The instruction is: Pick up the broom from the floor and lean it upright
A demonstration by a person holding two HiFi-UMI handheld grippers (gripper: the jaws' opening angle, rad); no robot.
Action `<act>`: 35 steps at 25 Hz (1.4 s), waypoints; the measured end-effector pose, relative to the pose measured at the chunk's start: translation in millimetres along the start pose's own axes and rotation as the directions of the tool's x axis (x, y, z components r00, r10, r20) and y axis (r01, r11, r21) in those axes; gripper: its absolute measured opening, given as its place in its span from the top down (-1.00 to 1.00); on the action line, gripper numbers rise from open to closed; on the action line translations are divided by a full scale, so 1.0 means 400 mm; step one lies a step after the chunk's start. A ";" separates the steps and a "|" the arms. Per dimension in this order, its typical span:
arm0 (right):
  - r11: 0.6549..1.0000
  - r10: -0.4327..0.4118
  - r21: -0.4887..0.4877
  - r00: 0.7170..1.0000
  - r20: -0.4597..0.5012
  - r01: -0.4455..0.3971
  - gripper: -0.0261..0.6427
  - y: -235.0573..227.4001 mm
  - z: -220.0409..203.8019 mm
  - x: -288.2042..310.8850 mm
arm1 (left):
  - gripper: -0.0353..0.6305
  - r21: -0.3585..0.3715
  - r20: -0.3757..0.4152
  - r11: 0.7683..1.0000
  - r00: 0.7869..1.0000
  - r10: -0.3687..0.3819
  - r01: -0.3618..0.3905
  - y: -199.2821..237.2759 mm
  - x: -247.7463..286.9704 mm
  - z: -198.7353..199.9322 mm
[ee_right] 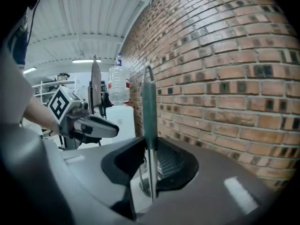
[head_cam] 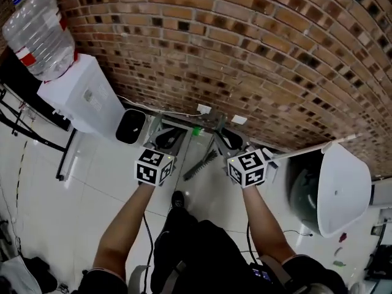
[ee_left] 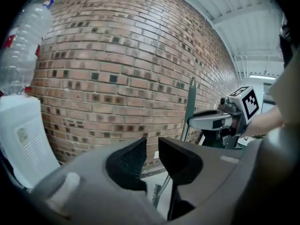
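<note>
The broom stands nearly upright close to the brick wall [head_cam: 245, 48], with its dark brush head [head_cam: 200, 165] down on the white floor. My right gripper [ee_right: 149, 146] is shut on its green handle [ee_right: 149, 111], which rises straight up between the pads. In the left gripper view the same handle [ee_left: 189, 109] shows at the tip of the right gripper [ee_left: 197, 121]. My left gripper [ee_left: 152, 149] is beside it to the left, its jaws a narrow gap apart with nothing between them. Both marker cubes [head_cam: 154, 166] sit side by side in the head view.
A white water dispenser [head_cam: 82, 94] with a clear bottle [head_cam: 40, 32] stands at the left against the wall, a black bin [head_cam: 130, 126] beside it. A white domed lid [head_cam: 343, 185] is at the right. Wall sockets [head_cam: 204, 109] are low on the wall.
</note>
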State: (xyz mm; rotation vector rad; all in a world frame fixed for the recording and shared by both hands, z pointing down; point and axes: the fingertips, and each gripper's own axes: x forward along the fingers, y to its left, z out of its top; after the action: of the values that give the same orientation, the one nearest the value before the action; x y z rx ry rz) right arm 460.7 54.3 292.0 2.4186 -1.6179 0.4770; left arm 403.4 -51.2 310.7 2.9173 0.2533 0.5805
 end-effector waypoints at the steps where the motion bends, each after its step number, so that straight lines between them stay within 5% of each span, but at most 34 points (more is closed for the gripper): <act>1: 1.000 -0.029 0.011 0.999 -0.012 0.029 0.67 -0.033 -0.021 -0.008 | 0.65 0.000 -0.004 1.000 1.000 -0.025 0.025 -0.009 0.034 -0.001; 7: 0.971 -0.194 0.124 0.978 -0.083 0.203 0.67 -0.226 -0.186 -0.049 | 0.65 0.023 -0.094 0.988 0.984 -0.153 0.156 -0.088 0.227 -0.065; 17: 0.930 -0.181 0.292 0.970 -0.165 0.223 0.67 -0.493 -0.451 0.134 | 0.65 -0.015 -0.169 0.996 0.982 -0.089 0.088 -0.067 0.481 -0.182; 35: 0.965 -0.073 0.237 0.981 -0.180 0.116 0.67 -0.630 -0.389 0.463 | 0.65 -0.051 -0.151 0.999 0.989 -0.005 -0.003 0.046 0.618 -0.146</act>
State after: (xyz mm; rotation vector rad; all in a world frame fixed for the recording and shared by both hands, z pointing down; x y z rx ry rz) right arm 733.9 43.6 509.4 2.5324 -1.4395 0.8893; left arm 608.2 -13.9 457.4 2.8270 0.2538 0.7972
